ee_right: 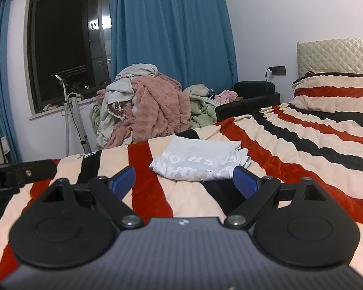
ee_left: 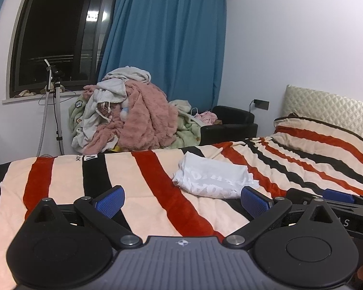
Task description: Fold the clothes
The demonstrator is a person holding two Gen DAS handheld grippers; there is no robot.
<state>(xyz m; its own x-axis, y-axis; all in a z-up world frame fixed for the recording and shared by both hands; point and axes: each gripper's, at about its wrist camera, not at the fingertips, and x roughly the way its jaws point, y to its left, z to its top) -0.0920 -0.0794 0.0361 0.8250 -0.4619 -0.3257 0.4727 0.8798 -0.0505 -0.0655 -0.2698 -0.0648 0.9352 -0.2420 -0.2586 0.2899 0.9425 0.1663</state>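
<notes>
A folded white T-shirt [ee_left: 214, 177] with white lettering lies on the striped blanket [ee_left: 138, 181] of the bed; it also shows in the right wrist view [ee_right: 200, 160]. My left gripper [ee_left: 182, 201] is open and empty, held just short of the shirt, which lies ahead and slightly right. My right gripper [ee_right: 184, 181] is open and empty, with the shirt just beyond its fingertips. The right gripper also shows at the right edge of the left wrist view [ee_left: 336, 197].
A heap of unfolded clothes and pink fleece [ee_left: 133, 116] sits beyond the bed's far edge, below blue curtains [ee_left: 167, 48] and a dark window. A black armchair [ee_left: 232, 123] stands to its right. A pillow [ee_left: 321, 133] and headboard lie at far right. A steamer pole [ee_left: 56, 111] stands left.
</notes>
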